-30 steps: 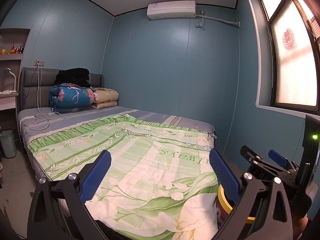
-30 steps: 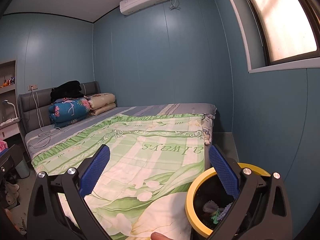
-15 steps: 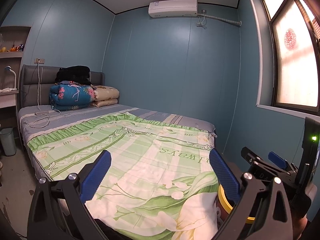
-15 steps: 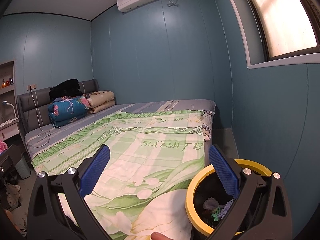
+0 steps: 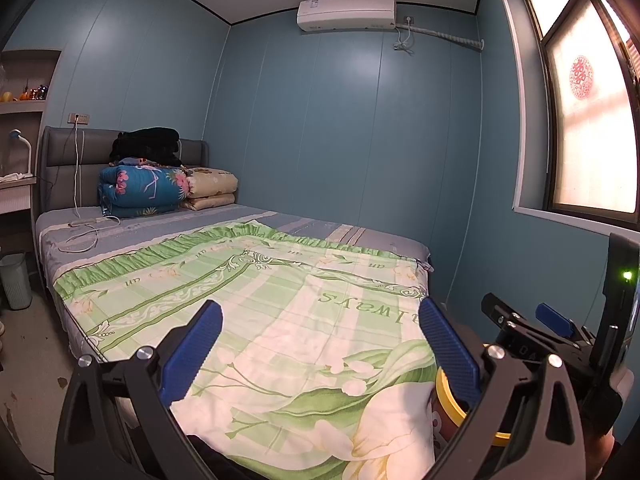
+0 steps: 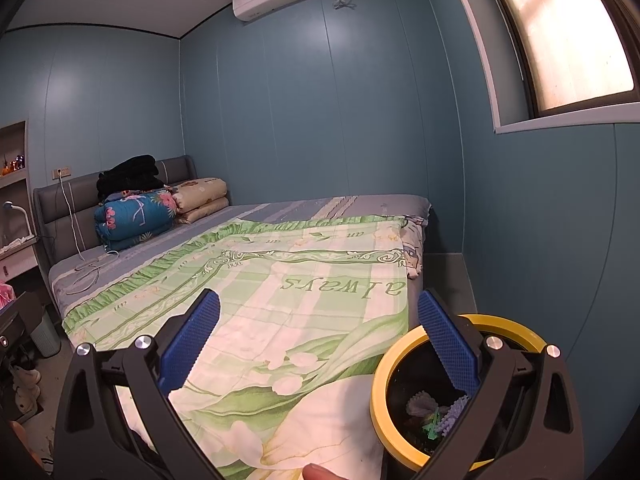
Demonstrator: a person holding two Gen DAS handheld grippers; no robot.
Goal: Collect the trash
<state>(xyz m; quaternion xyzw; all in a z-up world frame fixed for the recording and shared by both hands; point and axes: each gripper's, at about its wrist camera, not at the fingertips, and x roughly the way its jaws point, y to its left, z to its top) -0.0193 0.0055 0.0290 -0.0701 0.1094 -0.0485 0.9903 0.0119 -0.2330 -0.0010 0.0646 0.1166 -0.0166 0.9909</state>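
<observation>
Both cameras have drifted a little since a second ago: the bed (image 5: pixel 248 280) sits slightly lower and further back in the left wrist view, and in the right wrist view the yellow-rimmed bin (image 6: pixel 400 360) shows more of its mouth, so the person seems to be backing off and lifting the tools.

The left gripper (image 5: pixel 320 344) is held out over the foot of the bed with its jaws spread wide and nothing between them. The right gripper (image 6: pixel 316 332) is spread just as wide and equally empty, its right-hand finger (image 6: pixel 448 344) crossing in front of the bin's rim (in front of it, not gripping it).

The trash (image 6: pixel 436 412) that can be made out, some greyish, green and pale purple scraps, already lies in the bottom of the bin, which stands on the floor just beside the corner of the bed, tucked between it and the blue wall (image 6: pixel 540 240). That spot probably keeps it within reach of whatever was picked off the bedding.

The green floral quilt (image 6: pixel 280 300) lies flat and shows no loose litter from here. A second small bin (image 5: pixel 16 280) stands by the headboard side. A fingertip (image 6: pixel 320 472) shows at the bottom edge of the right view.

With both tools level and free, my guess is that the collecting is finished or nearly so.
</observation>
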